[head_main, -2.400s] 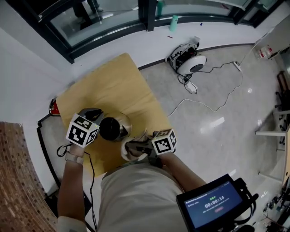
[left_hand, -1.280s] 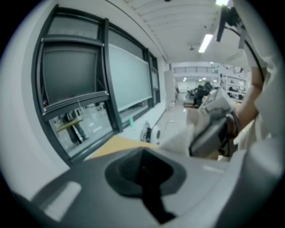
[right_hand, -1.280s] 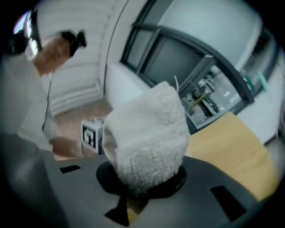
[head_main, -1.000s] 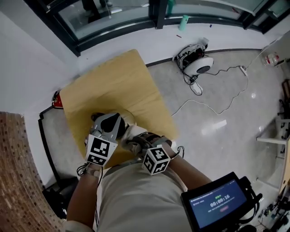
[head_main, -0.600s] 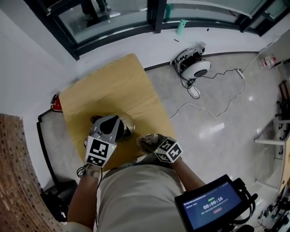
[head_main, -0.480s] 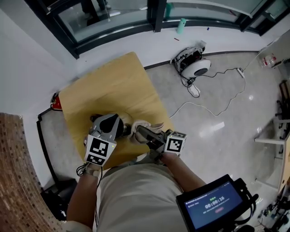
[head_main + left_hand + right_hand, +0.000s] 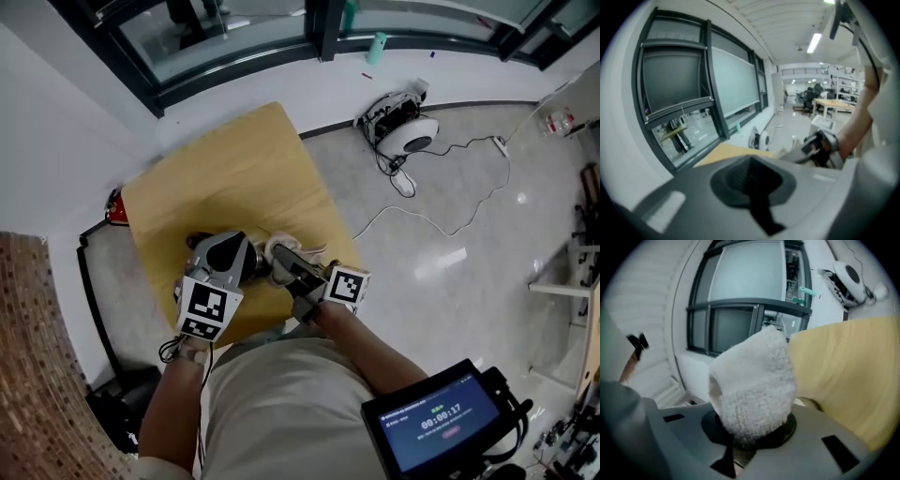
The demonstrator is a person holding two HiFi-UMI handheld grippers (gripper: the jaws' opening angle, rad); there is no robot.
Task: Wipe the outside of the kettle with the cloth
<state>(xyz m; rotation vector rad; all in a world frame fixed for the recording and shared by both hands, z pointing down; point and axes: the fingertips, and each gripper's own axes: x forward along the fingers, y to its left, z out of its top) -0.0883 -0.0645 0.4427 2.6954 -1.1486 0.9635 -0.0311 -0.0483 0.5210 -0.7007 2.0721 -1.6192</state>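
In the head view the kettle stands near the front of the yellow wooden table; only a dark sliver of it shows. My left gripper lies over its top and hides where they meet. In the left gripper view the left gripper looks shut, with nothing showing between the jaws. My right gripper is shut on a white fluffy cloth and holds it against the kettle's right side. The cloth bulges out of the right gripper in its own view.
The table's right edge runs close beside my right gripper. On the floor beyond lie a white round appliance and trailing cables. A red object sits at the table's left edge. A handheld screen hangs at lower right.
My right gripper carried the cloth from the kettle's front round to its right side and in against it. The left gripper went from the kettle's left onto its top, then stayed still.
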